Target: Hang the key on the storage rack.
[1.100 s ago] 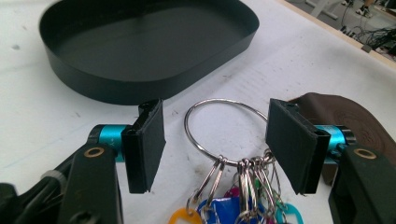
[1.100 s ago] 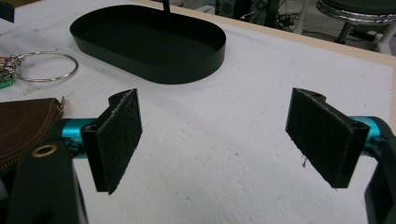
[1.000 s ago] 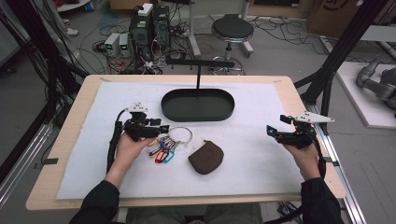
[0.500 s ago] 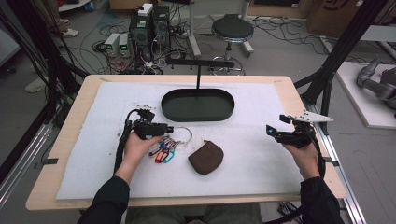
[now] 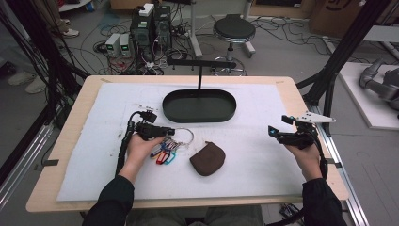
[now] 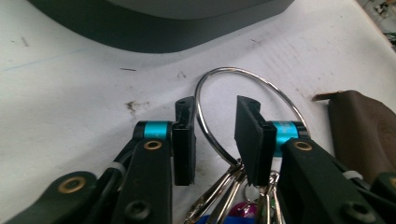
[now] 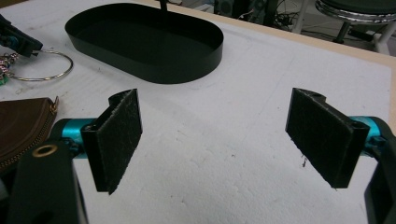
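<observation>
Steel key ring (image 6: 243,116) between closing jaws of left hand-held gripper (image 6: 215,135), pads not yet touching.

Metal, leather-like cloth and foam on a wooden table

The key ring (image 6: 243,93) is polished, shiny metal; the pouch (image 5: 207,158) looks like matt brown leather; the tray (image 5: 199,106) is smooth matt black; the mat (image 5: 263,169) is white, rough and grainy like foam; the table (image 5: 63,141) edge is pale, plain wood.
</observation>
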{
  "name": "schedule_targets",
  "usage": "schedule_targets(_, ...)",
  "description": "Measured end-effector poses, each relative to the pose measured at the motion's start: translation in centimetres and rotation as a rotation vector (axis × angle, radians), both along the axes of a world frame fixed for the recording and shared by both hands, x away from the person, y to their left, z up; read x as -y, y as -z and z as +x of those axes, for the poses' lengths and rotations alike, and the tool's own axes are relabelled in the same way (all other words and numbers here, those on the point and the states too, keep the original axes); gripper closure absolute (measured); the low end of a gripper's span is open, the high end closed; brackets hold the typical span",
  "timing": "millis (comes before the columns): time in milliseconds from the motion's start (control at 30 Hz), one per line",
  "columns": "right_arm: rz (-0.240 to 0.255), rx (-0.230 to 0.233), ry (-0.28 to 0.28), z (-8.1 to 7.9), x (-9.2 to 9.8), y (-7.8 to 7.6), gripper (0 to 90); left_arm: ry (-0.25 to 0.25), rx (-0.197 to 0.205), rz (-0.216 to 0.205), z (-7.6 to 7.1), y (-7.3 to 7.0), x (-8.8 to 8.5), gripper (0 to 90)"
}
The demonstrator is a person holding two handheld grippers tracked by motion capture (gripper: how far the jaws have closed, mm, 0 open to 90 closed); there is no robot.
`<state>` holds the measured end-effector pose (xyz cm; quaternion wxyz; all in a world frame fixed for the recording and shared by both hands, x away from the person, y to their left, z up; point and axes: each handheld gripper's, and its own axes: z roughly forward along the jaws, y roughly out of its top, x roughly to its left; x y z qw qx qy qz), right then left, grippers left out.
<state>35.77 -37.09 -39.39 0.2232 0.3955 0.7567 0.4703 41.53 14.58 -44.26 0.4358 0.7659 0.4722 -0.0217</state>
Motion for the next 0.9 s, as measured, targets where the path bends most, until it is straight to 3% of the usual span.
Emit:
schedule_targets(233, 0.003, -0.001, 0.001, 0.03, 0.03, -0.01, 19.0, -0.001, -0.027, 0.013, 0.12, 0.32, 0.13, 71.0)
schedule_targets(367, -0.002, 0.0, 0.0, 0.07, 0.02, 0.01, 19.0, -0.001, -0.036, -0.005, 0.21, 0.44, 0.04, 74.4)
schedule_targets(467, -0.003, 0.003, 0.001, 0.07, 0.04, 0.0, 19.1, 0.016, -0.028, -0.013, 0.14, 0.45, 0.28, 80.9)
schedule_targets(900, 0.002, 0.005, 0.004, 0.04, 0.09, -0.09, 19.1, 0.056, 0.004, -0.007, -0.32, -0.19, 0.33, 85.9)
